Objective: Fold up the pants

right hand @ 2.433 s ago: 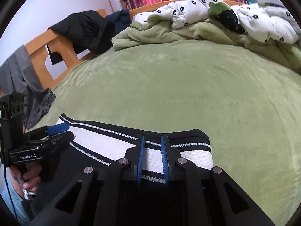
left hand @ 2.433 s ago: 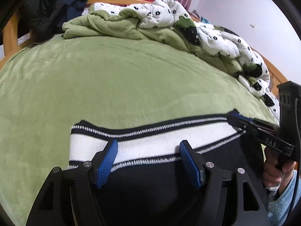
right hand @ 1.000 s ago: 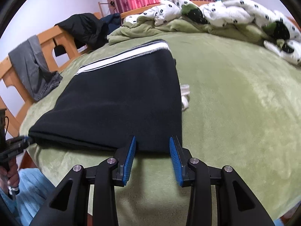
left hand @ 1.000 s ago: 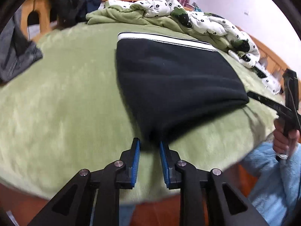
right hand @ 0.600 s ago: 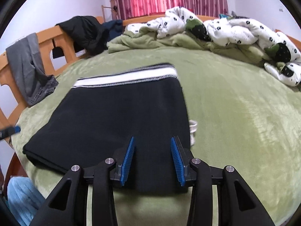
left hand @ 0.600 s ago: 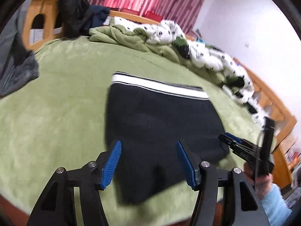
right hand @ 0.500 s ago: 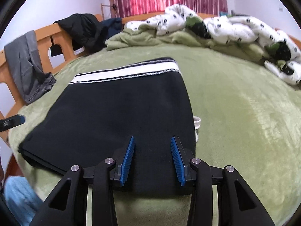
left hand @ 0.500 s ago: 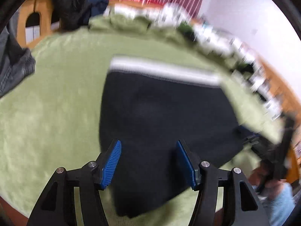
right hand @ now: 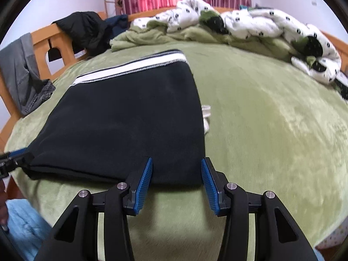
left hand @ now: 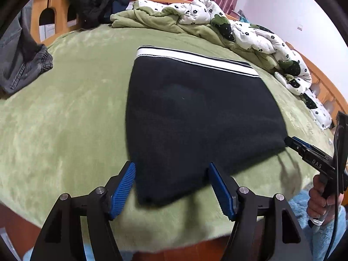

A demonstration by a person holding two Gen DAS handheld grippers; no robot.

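Now that both grippers have let go, the black pants (left hand: pixel 195 117) lie folded flat on the green bed (left hand: pixel 65 113), white-striped waistband (left hand: pixel 195 59) at the far edge; the left gripper (left hand: pixel 171 187) has just been opening and its fingers stand wide, empty, over the near corner; the right gripper (right hand: pixel 176 180), also opening, holds nothing; the fold looks set, perhaps with another one due.
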